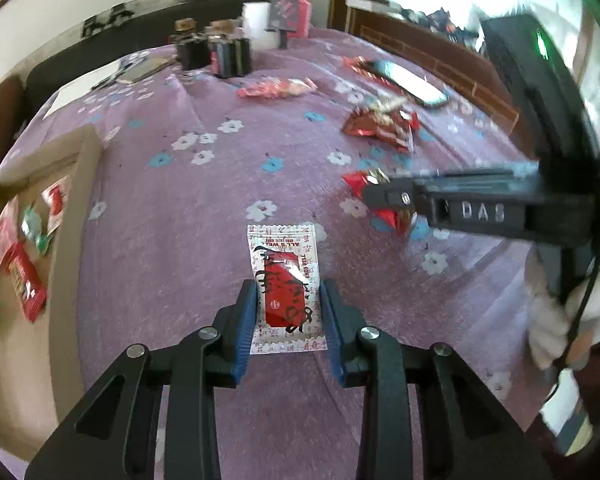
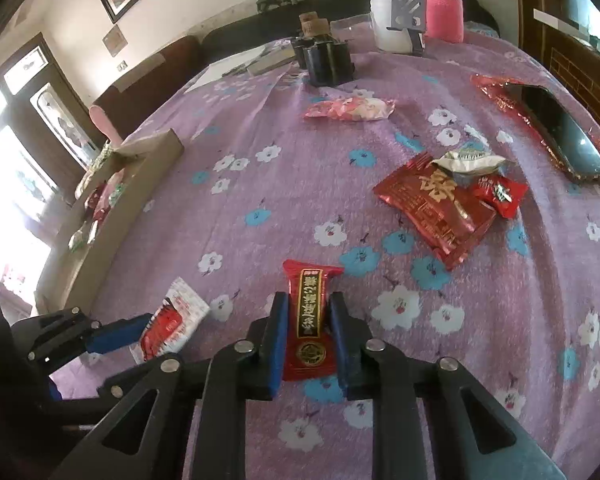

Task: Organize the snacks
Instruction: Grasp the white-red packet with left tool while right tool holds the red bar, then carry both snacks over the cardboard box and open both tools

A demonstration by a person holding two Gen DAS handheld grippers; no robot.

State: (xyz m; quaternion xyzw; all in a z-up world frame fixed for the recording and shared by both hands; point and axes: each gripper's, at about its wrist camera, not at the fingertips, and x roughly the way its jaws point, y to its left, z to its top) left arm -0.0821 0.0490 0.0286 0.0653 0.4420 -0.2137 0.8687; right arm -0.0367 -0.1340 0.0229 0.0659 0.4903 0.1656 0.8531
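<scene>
I had my left gripper [image 1: 287, 304] clamped on the white-and-red packet [image 1: 286, 286], right gripper [image 2: 309, 320] clenching the red bar [image 2: 309, 316], both right of the cardboard box [image 1: 72, 216].

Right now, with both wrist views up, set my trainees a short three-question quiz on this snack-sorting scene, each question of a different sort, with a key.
1. True or false: the right gripper is shut on a red snack bar.
2. Multiple choice: the packet in the left gripper is
A. plain green
B. white with a red panel
C. solid black
3. Short answer: where do the snacks already sorted lie?

Key
1. True: the blue pads press the bar's two sides.
2. B: the white-and-red packet sits between its pads.
3. In the cardboard box at the left of the purple flowered cloth; a large red packet lies loose on the cloth.
</scene>
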